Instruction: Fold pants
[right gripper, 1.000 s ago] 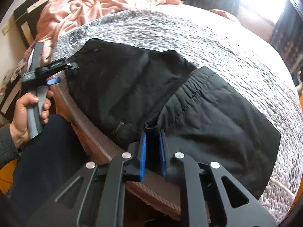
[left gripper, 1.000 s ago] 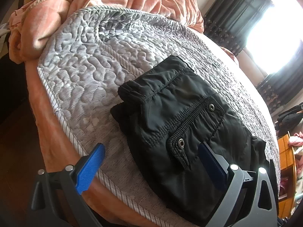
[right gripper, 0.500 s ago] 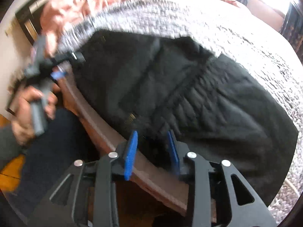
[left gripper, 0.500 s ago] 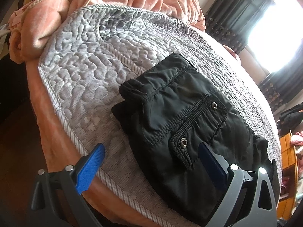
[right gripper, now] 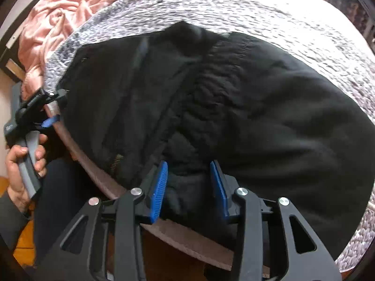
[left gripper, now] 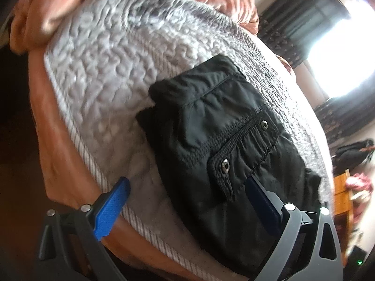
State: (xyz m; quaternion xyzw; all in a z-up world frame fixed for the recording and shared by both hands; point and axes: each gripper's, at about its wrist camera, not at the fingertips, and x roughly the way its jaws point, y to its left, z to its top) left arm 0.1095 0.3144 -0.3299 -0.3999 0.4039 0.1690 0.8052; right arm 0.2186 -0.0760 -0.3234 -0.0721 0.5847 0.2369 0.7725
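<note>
Over the pants point(right gripper: 257, 107), right hand-held gripper point(right gripper: 189, 182) just parted, fabric between

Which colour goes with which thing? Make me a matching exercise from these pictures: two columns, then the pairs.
Things:
1. pants
2. quilted cover
3. crumpled blanket
4. pocket snap

Colours:
A. silver
B. pink
C. black
D. grey

Pairs: 1-C; 2-D; 3-B; 4-A
</note>
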